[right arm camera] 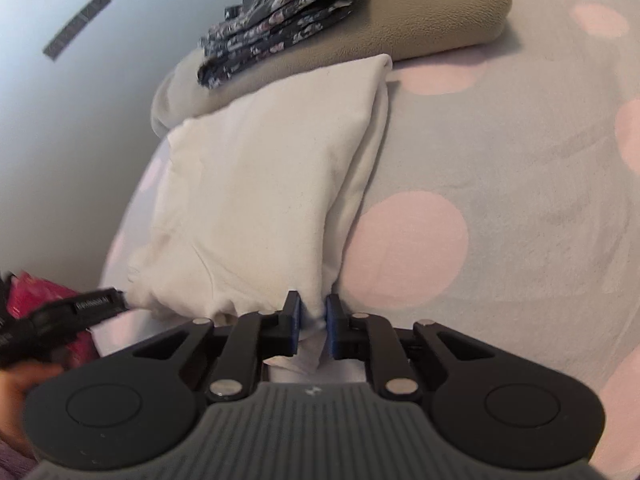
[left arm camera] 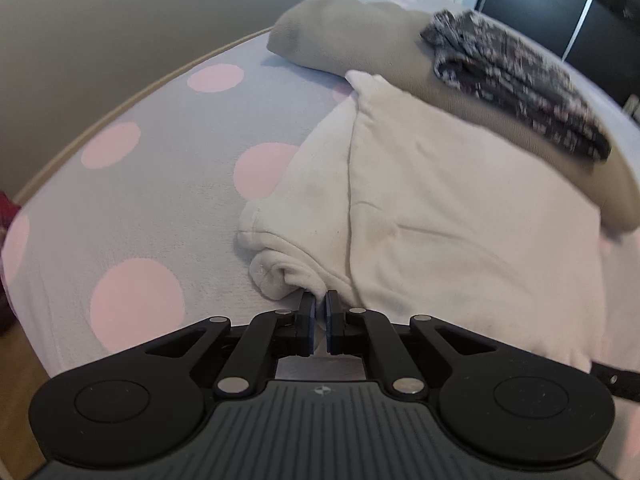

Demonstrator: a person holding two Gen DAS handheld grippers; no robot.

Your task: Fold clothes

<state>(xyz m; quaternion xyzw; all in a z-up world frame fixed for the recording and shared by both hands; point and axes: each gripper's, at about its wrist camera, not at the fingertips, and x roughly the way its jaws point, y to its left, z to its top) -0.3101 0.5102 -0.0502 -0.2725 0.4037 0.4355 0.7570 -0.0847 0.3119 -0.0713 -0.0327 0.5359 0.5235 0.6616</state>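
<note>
L tongs (left arm camera: 319, 307) + R tongs (right arm camera: 313, 309) pinch cream garment (left arm camera: 440, 208) hem

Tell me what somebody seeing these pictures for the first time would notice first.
A cream garment, partly folded, lies in the middle of a grey sheet with big pink dots. The left gripper and right gripper each pinch its near edge. Behind it a dark floral garment sits folded on a folded taupe blanket.
</note>
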